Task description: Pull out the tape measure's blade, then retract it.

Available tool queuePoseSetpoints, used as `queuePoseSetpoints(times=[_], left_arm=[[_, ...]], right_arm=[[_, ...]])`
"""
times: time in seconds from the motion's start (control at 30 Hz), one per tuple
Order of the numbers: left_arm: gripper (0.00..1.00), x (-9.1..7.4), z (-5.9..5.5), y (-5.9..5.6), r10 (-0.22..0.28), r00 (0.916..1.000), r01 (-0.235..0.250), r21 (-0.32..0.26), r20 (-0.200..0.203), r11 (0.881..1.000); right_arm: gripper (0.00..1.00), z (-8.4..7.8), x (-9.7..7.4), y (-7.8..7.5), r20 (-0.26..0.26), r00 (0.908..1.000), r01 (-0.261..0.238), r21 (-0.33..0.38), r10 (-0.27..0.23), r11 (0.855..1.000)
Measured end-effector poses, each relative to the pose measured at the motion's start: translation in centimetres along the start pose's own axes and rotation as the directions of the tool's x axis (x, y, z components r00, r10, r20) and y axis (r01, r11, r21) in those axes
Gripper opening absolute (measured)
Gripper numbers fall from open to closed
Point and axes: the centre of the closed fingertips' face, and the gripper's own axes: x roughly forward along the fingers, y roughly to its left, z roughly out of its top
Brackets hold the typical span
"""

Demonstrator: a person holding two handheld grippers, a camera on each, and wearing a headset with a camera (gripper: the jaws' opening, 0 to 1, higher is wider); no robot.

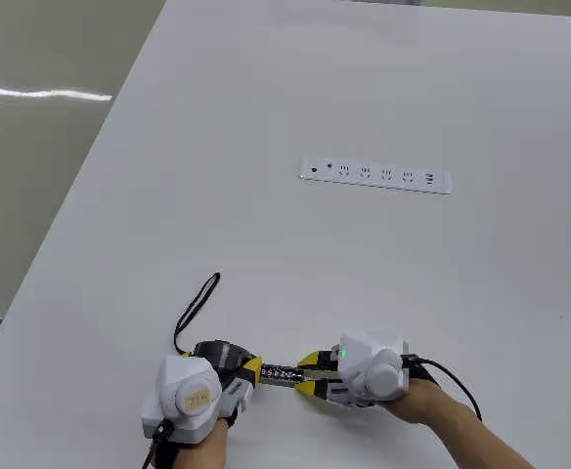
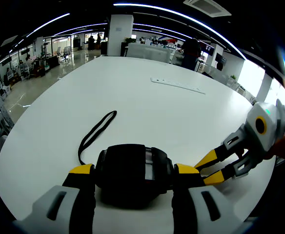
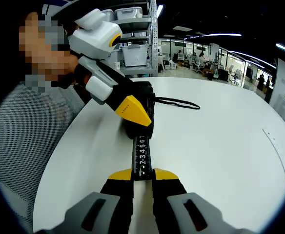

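A black tape measure (image 2: 132,173) lies near the table's front edge, and my left gripper (image 2: 133,171) is shut on its body. In the head view the tape measure (image 1: 219,355) sits just ahead of the left gripper (image 1: 239,377). A short length of blade (image 3: 142,155) with printed numbers runs out of the case (image 3: 141,111). My right gripper (image 3: 142,175) is shut on the blade's end. The blade (image 1: 278,374) spans the small gap to the right gripper (image 1: 308,374). The wrist strap (image 1: 196,308) trails away from the case.
A white power strip (image 1: 375,175) lies farther back on the white table (image 1: 364,88). The table's left edge (image 1: 75,195) drops to a grey floor. A person's torso in a grey shirt (image 3: 25,151) fills the left of the right gripper view.
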Motion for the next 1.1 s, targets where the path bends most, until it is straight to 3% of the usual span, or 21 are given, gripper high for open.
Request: queuePoseSetpoints(times=[1.1], left_arm=[[0.6, -0.1, 0.1, 0.2, -0.032, 0.9995, 0.032, -0.031, -0.007, 0.999]], right_arm=[[0.12, 1.8, 2.4, 0.0, 0.025, 0.9996, -0.015, -0.015, 0.015, 1.0]])
